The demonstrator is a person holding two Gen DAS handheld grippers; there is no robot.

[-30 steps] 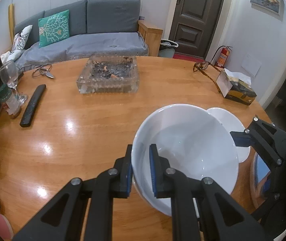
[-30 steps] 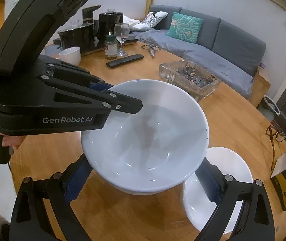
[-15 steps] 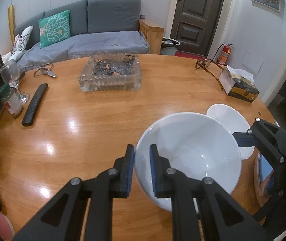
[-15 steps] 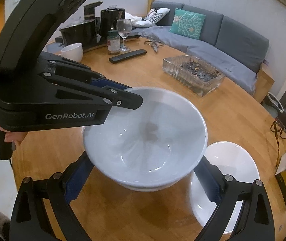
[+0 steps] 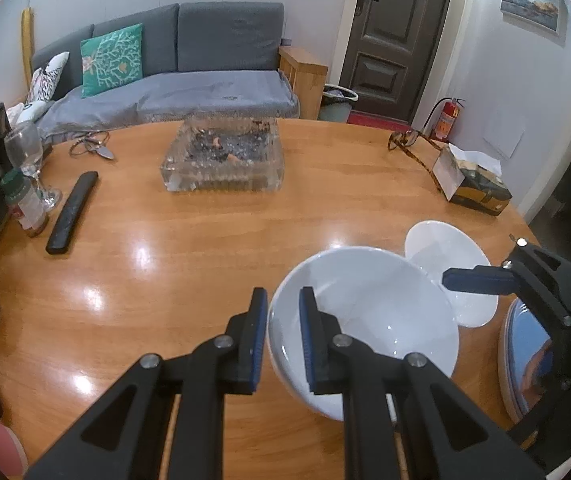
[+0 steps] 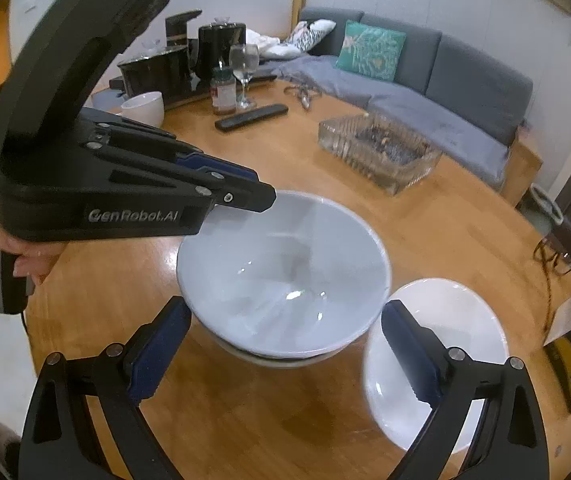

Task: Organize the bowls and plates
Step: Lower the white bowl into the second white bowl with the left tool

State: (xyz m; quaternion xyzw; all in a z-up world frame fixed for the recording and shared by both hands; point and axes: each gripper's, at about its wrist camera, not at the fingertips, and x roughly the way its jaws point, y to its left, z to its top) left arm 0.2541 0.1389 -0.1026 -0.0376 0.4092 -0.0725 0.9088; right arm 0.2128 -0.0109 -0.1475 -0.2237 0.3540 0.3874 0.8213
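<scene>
One bowl [image 6: 281,276] upright, mouth up

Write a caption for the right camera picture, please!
Left gripper pinches the big white bowl's rim; open right gripper waits.

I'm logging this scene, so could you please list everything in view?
Large bowl: one, white, near table edge, nested on another bowl, rim between left gripper's fingers.
Small bowl: one, white, beside it.
Plate: one, bluish, right edge.
Ashtray: one, clear glass, centre.
Remote: one, black, left.
Wine glass: one, clear, left.
Jar: one, green-lidded, beside glass.
Tissue box: one, dark, right.
Table: one, wooden.
Left gripper: black.
Right gripper: black, open.
</scene>
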